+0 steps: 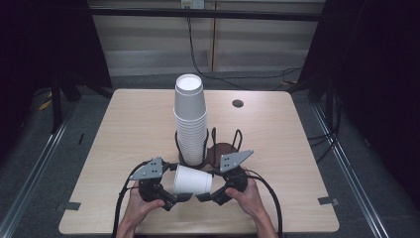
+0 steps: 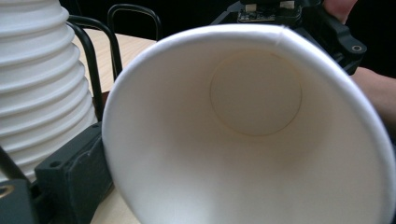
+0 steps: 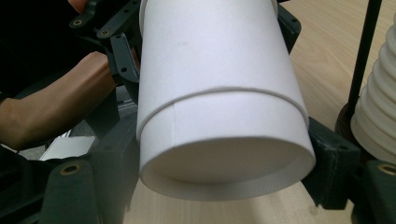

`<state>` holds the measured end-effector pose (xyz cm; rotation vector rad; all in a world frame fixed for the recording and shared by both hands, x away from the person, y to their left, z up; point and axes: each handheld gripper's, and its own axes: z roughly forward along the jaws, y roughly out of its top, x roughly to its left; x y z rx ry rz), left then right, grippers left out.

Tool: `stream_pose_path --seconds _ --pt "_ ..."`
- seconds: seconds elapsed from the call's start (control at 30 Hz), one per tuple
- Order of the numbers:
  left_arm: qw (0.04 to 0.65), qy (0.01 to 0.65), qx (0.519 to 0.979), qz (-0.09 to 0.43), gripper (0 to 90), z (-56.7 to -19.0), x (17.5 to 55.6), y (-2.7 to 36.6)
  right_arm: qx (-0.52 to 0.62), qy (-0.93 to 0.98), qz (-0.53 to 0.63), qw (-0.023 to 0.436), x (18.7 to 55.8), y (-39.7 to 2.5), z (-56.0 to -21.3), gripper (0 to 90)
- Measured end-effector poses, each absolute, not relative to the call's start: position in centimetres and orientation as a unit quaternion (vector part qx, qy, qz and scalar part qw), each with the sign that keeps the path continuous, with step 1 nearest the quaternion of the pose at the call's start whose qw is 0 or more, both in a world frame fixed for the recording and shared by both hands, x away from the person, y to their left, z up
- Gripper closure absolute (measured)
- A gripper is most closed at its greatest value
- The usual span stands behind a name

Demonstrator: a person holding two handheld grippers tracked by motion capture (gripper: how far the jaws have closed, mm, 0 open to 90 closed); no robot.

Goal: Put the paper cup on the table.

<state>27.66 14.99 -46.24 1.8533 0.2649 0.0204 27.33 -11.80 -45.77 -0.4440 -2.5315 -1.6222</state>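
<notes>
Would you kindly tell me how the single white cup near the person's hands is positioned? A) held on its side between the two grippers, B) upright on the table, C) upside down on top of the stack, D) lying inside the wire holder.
A: the paper cup lies on its side, off the table, between the left gripper and the right gripper, in front of the cup stack.
</notes>
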Motion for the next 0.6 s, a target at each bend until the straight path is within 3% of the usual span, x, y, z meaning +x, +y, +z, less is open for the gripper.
stream_pose_path --seconds 0.6 --pt "0.596 0.108 0.796 -0.005 10.8 -45.66 27.78 15.46 -0.146 -0.828 -0.539 0.047 27.58 -11.96 -46.24 19.8"
